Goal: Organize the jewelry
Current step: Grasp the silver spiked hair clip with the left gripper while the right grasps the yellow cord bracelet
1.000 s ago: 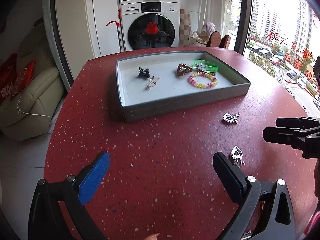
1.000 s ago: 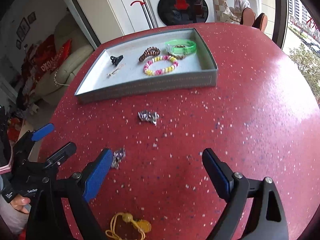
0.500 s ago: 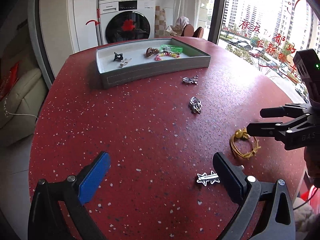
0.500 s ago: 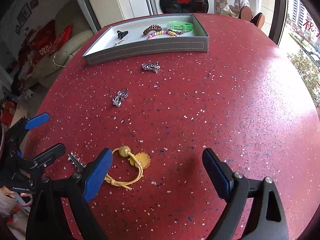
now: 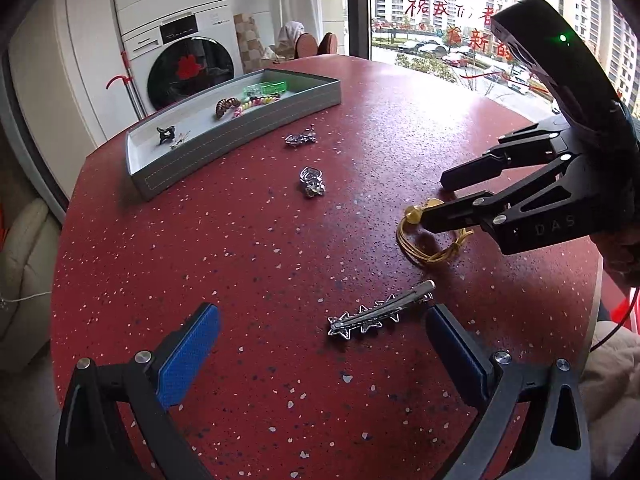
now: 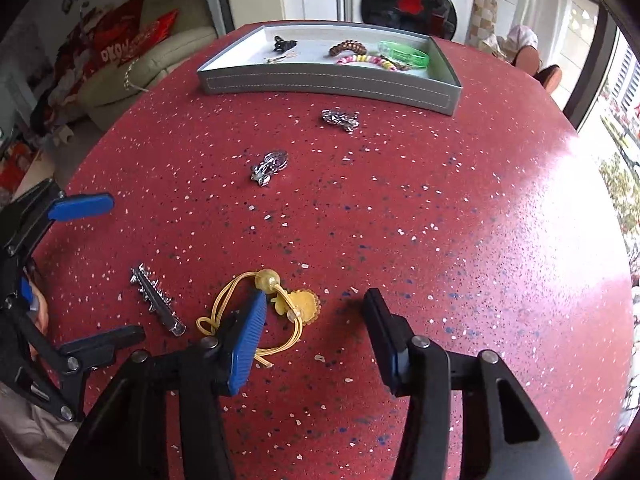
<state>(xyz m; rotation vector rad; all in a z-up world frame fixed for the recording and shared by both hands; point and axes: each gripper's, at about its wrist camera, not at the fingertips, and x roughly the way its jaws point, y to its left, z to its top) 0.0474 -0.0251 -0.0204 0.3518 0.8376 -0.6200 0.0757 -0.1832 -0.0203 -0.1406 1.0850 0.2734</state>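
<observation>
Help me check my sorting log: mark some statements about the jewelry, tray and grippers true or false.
1. The green bangle lies inside the gray tray. True.
2. The star hair clip is in the tray. False: it lies on the red table, between the open fingers of the left gripper.
3. The right gripper is shut on the yellow hair tie. False: its jaws are open, with the tie lying by its left finger.
4. Two silver pieces lie on the table outside the tray. True: a silver charm and a silver pendant.
5. The tray is empty. False: it holds several pieces.
</observation>
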